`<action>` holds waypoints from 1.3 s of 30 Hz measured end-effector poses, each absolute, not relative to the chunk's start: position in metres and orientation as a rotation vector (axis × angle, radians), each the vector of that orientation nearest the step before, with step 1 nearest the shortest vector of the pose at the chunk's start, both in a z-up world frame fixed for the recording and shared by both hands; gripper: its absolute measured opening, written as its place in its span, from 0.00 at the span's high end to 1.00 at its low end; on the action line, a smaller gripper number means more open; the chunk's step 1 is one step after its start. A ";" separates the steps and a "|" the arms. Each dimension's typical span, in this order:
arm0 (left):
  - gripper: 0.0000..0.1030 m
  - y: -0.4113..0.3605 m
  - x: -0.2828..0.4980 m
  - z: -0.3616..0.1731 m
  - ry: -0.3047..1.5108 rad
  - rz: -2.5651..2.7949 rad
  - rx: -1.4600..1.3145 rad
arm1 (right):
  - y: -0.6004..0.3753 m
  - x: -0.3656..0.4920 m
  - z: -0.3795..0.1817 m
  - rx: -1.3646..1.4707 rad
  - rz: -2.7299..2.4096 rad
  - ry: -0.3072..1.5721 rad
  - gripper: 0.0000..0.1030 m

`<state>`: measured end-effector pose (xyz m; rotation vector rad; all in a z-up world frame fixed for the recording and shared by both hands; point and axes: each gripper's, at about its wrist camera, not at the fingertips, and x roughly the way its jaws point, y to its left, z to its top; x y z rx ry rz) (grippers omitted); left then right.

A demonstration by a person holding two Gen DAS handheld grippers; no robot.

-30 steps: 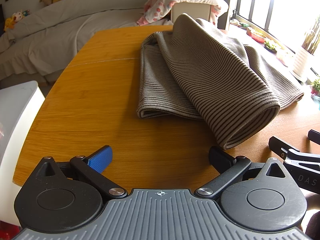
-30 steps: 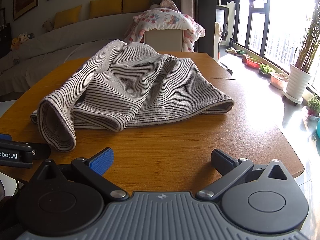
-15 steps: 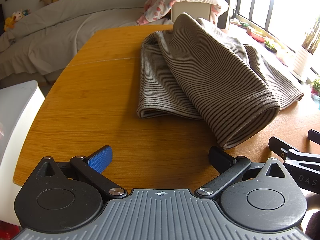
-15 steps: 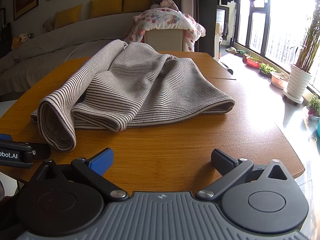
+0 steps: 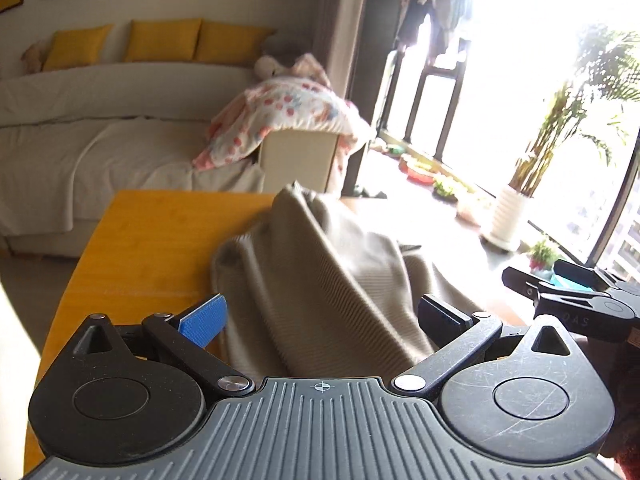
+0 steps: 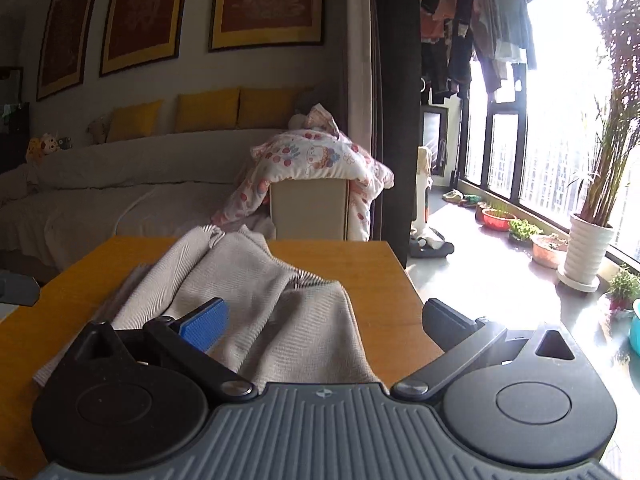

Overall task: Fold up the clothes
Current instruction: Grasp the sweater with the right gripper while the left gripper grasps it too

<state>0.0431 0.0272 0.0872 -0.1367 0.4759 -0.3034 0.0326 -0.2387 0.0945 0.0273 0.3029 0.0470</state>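
Both grippers have swung up and forward since 0.5 s ago, and the striped garment that lay well ahead of the jaws now sits between them.

From my left gripper (image 5: 322, 318) I see the jaws spread wide, with the striped garment (image 5: 320, 280) bunched on the wooden table (image 5: 152, 248) and running in between the 2 fingers; the view is blurred, so I cannot tell whether cloth touches the pads. Off to the right of those jaws the right gripper's black fingers show. My right gripper (image 6: 326, 322) is likewise spread, the garment (image 6: 280, 320) passing between its fingers, against the blue pad (image 6: 204, 326). Beyond both jaws stand a sofa (image 6: 120, 184) and a potted plant (image 6: 586, 252).
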 end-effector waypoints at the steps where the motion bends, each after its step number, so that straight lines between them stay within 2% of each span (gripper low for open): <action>1: 0.00 0.024 0.056 0.088 0.421 -0.306 -0.159 | -0.244 0.052 0.101 0.075 0.062 0.285 0.00; 6: 0.00 0.017 0.116 0.063 0.283 -0.238 -0.214 | -0.258 0.148 0.084 0.323 0.332 0.313 0.00; 11: 0.00 0.030 0.150 0.022 0.434 -0.241 -0.237 | -0.237 0.195 0.040 0.298 0.333 0.378 0.00; 14: 0.00 0.039 0.151 0.011 0.501 -0.287 -0.253 | -0.244 0.192 0.020 0.366 0.350 0.467 0.00; 19: 0.00 0.056 0.140 -0.005 0.650 -0.409 -0.360 | -0.261 0.153 0.012 0.446 0.320 0.458 0.00; 22: 0.00 0.067 0.127 0.003 0.684 -0.519 -0.380 | -0.260 0.135 0.013 0.435 0.267 0.437 0.00; 27: 0.00 0.077 0.142 -0.016 0.906 -0.810 -0.638 | -0.251 0.138 0.015 0.396 0.212 0.452 0.00; 35: 0.00 0.054 0.128 -0.028 0.858 -0.772 -0.584 | -0.258 0.137 0.015 0.433 0.224 0.442 0.00; 36: 0.04 0.054 0.122 -0.027 0.849 -0.776 -0.589 | -0.258 0.137 0.015 0.434 0.229 0.441 0.00; 38: 0.29 0.054 0.106 -0.020 0.823 -0.766 -0.589 | -0.260 0.137 0.016 0.439 0.237 0.437 0.00; 39: 0.45 0.052 0.105 -0.019 0.812 -0.759 -0.582 | -0.260 0.136 0.016 0.441 0.235 0.435 0.00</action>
